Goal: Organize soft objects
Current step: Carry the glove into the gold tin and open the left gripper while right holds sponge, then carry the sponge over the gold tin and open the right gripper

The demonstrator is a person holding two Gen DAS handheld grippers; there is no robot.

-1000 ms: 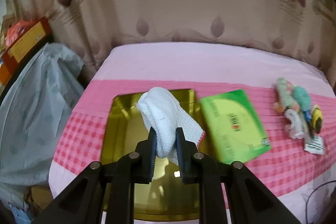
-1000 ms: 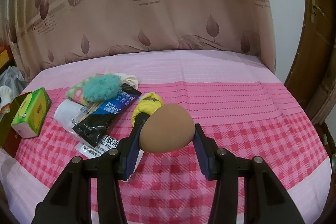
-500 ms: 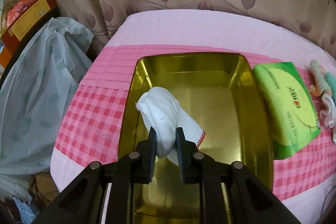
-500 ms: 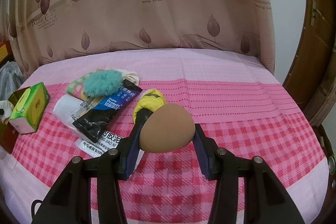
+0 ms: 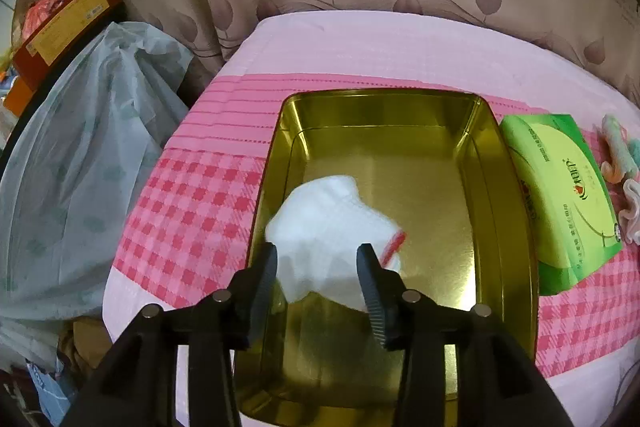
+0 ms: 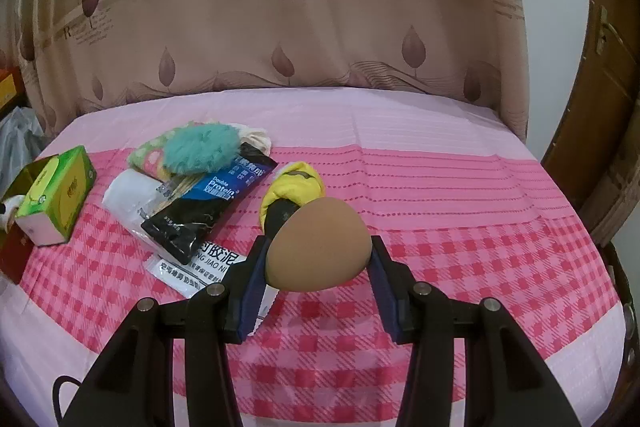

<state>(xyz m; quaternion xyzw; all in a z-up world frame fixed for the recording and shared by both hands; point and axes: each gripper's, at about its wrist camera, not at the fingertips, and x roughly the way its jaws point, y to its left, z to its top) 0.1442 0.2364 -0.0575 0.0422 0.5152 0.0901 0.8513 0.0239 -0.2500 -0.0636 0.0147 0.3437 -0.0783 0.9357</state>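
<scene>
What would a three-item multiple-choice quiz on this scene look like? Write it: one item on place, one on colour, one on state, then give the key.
1. Where is the white cloth?
A. over the gold tray
B. on the green tissue box
C. on the checked bedcover

2. What colour is the fluffy puff in the pile?
A. red
B. teal
C. black

3. What is the right gripper doing?
A. hanging empty
B. gripping the yellow cloth
C. gripping the brown egg-shaped sponge

Key: 1 A, the cloth sits between the opening jaws of the left gripper, above the tray floor; 2 B, its fur is teal; 3 C, both pads press the sponge's sides.
</scene>
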